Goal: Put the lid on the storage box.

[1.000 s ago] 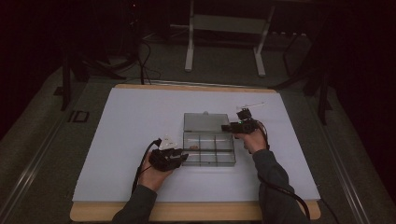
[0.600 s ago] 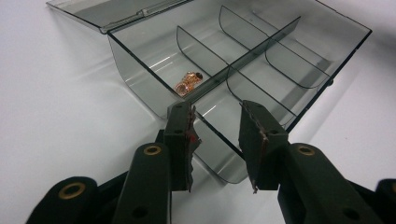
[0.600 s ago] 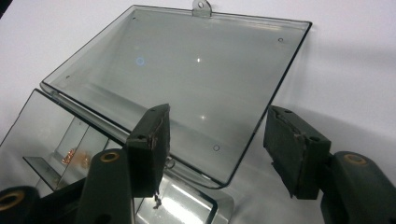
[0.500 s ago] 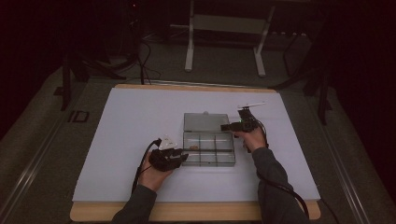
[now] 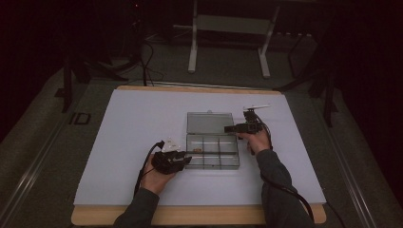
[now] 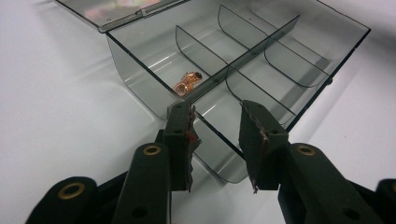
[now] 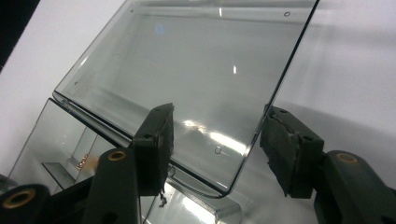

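A clear plastic box [image 5: 212,151] with several compartments lies mid-table, its lid [image 5: 209,122] swung open at the far side. A small copper-coloured piece [image 6: 187,83] rests in one compartment [image 5: 196,150]. My left gripper [image 5: 184,160] stands open at the box's left end. In the left gripper view its jaws [image 6: 215,112] straddle the near corner of the box [image 6: 261,70] without closing. My right gripper [image 5: 230,128] is open at the lid's right edge. In the right gripper view the lid [image 7: 187,60] tilts up, with its corner between the jaws [image 7: 219,116].
A white sheet [image 5: 133,133] covers the wooden table [image 5: 199,214]. Behind the table stand a white metal frame [image 5: 228,42] and dark stands with cables on the floor. A cable [image 5: 285,190] trails from the right gripper along the forearm.
The right gripper has eased slightly left and down toward the lid's edge. The left gripper and the box have stayed put.
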`<state>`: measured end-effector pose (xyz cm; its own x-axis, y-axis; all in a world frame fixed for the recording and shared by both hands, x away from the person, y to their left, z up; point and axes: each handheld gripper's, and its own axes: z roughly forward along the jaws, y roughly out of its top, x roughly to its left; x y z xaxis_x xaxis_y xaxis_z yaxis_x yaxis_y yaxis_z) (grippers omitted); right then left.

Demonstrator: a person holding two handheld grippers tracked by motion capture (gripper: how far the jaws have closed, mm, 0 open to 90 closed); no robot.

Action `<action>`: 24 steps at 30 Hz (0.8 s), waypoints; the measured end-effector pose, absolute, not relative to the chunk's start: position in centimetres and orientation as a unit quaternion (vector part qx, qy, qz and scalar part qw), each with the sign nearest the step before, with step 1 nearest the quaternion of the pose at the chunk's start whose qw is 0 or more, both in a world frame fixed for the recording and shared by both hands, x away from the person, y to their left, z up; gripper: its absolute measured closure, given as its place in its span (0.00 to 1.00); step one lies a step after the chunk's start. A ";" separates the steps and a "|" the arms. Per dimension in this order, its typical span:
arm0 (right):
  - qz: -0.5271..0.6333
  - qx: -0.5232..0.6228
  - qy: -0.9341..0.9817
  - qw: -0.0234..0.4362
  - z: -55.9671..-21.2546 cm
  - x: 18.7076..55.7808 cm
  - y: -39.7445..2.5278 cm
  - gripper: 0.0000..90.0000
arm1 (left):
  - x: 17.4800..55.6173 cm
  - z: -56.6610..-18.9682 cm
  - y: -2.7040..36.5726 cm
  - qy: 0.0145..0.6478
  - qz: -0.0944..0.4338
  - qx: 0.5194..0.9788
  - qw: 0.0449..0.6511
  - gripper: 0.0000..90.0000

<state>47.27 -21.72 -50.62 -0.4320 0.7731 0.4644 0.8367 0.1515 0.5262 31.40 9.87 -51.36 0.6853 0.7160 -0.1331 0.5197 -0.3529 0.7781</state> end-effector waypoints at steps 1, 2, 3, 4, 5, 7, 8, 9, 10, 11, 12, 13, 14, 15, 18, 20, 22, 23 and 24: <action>-0.377 -0.529 -0.760 0.037 -50.6 47.2 -21.7 0.51 | 31.4 -51.4 9.9 0.379 0.116 0.814 0.424 0.73; -0.377 -0.526 -0.762 0.032 -50.5 47.2 -21.6 0.52 | 31.4 -51.4 9.9 0.379 0.115 0.814 0.424 0.73; -0.378 -0.524 -0.763 0.027 -50.4 47.1 -21.6 0.53 | 31.4 -51.4 9.9 0.379 0.115 0.814 0.424 0.73; -0.380 -0.523 -0.763 0.024 -50.3 47.1 -21.7 0.55 | 31.4 -51.4 9.9 0.379 0.115 0.814 0.424 0.73; -0.380 -0.523 -0.763 0.024 -50.3 47.1 -21.7 0.55 | 31.4 -51.4 9.9 0.379 0.115 0.814 0.424 0.73; -0.387 -0.519 -0.762 0.016 -50.2 46.9 -22.0 0.60 | 31.4 -51.3 9.9 0.379 0.115 0.815 0.424 0.73; -0.388 -0.517 -0.763 0.014 -50.1 46.9 -22.0 0.61 | 31.4 -51.3 9.9 0.379 0.115 0.815 0.424 0.73; -0.389 -0.516 -0.763 0.011 -50.1 46.8 -22.0 0.62 | 31.4 -51.3 9.9 0.379 0.114 0.815 0.424 0.73; -0.390 -0.515 -0.763 0.008 -50.0 46.8 -22.0 0.62 | 31.4 -51.3 9.9 0.379 0.114 0.815 0.424 0.73; -0.391 -0.513 -0.764 0.003 -50.0 46.7 -22.0 0.63 | 31.4 -51.3 9.9 0.379 0.113 0.815 0.424 0.73; -0.392 -0.511 -0.765 -0.001 -49.9 46.6 -22.0 0.65 | 31.5 -51.3 9.9 0.378 0.113 0.815 0.425 0.73; -0.394 -0.510 -0.765 -0.005 -49.8 46.5 -22.1 0.66 | 31.5 -51.3 9.9 0.378 0.113 0.815 0.425 0.73; -0.397 -0.508 -0.765 -0.012 -49.7 46.4 -22.1 0.68 | 31.5 -51.4 10.0 0.378 0.112 0.815 0.425 0.73; -0.399 -0.507 -0.764 -0.016 -49.6 46.3 -22.1 0.69 | 31.5 -51.4 10.0 0.378 0.112 0.815 0.425 0.73; -0.403 -0.500 -0.766 -0.033 -49.4 45.9 -22.1 0.72 | 31.5 -51.4 10.0 0.377 0.111 0.815 0.426 0.73; -0.403 -0.495 -0.769 -0.044 -49.2 45.7 -22.1 0.73 | 31.5 -51.4 10.0 0.377 0.110 0.815 0.427 0.73; -0.402 -0.490 -0.771 -0.056 -49.1 45.4 -22.0 0.74 | 31.5 -51.4 10.0 0.377 0.110 0.814 0.427 0.73; -0.402 -0.487 -0.773 -0.064 -49.0 45.3 -21.9 0.75 | 31.5 -51.4 10.0 0.377 0.110 0.814 0.427 0.73; -0.403 -0.484 -0.774 -0.070 -48.9 45.1 -21.9 0.76 | 31.5 -51.4 10.0 0.378 0.109 0.813 0.429 0.73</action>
<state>45.12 -21.91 -48.92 -0.5212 0.8056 0.2817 0.6928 0.2067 0.6909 31.52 10.02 -51.41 0.6901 0.7086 -0.1472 0.5219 -0.3463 0.7795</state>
